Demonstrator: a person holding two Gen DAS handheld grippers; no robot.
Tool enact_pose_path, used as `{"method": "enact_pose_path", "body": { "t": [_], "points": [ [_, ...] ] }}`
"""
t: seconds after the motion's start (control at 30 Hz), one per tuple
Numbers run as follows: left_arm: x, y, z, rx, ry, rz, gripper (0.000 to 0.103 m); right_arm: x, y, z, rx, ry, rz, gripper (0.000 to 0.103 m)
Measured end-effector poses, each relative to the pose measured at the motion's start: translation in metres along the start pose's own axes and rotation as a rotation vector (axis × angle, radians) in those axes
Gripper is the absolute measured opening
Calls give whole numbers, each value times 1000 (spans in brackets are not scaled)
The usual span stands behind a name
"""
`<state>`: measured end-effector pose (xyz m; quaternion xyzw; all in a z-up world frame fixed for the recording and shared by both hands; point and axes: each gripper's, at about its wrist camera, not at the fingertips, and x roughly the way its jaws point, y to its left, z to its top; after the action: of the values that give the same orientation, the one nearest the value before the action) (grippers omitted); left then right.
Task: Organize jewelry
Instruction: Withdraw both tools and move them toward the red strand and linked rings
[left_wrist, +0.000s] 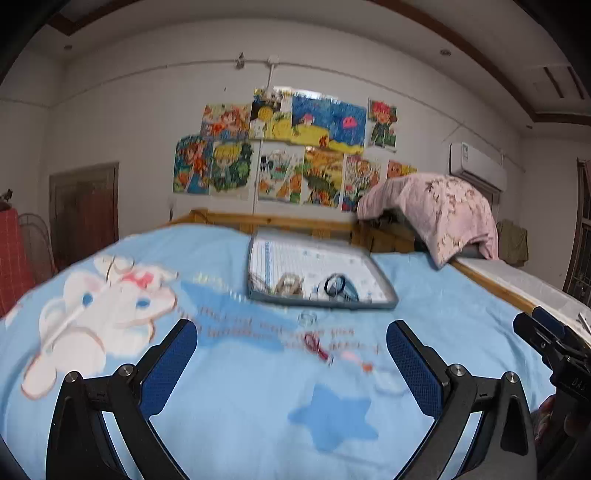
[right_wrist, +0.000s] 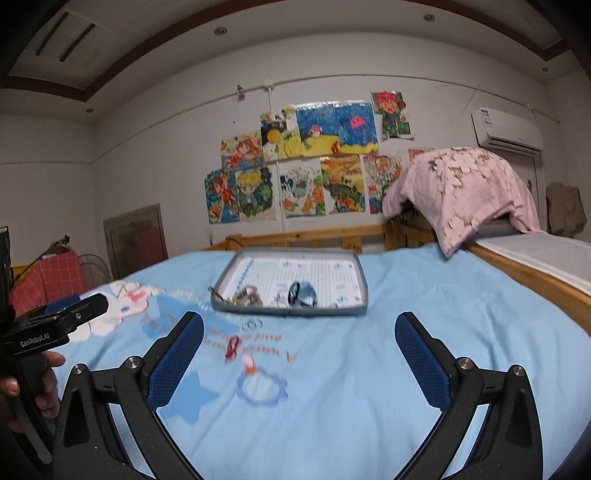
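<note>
Left wrist view is showing the left hand-held gripper (left_wrist: 291, 354) gaping wide with nothing between its jaws, and the right hand-held gripper (right_wrist: 299, 350) is standing just as wide and empty. Lying ahead on the blue bed (right_wrist: 424, 332), a red cord (right_wrist: 232, 345) is sitting nearest, left of the right gripper's centre, its long axis running roughly away from the cameras. Beyond it a clear ring (right_wrist: 252, 324) is resting just before the tray (right_wrist: 364, 291), which is already holding jewelry.

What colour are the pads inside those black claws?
Blue, with a fine mesh texture; the right gripper's pads show it best in the right wrist view.
</note>
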<state>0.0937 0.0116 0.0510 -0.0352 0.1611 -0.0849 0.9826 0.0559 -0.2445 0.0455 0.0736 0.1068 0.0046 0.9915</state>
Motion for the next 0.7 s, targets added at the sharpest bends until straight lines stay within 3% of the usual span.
{"method": "enact_pose_path", "body": {
  "t": [0.23, 0.7],
  "points": [
    [4, 4, -11, -13, 29, 15, 103, 3, -6, -13, 11, 31, -12, 102],
    [46, 5, 16, -20, 33, 46, 103, 45, 3, 10, -25, 23, 15, 102]
  ]
}}
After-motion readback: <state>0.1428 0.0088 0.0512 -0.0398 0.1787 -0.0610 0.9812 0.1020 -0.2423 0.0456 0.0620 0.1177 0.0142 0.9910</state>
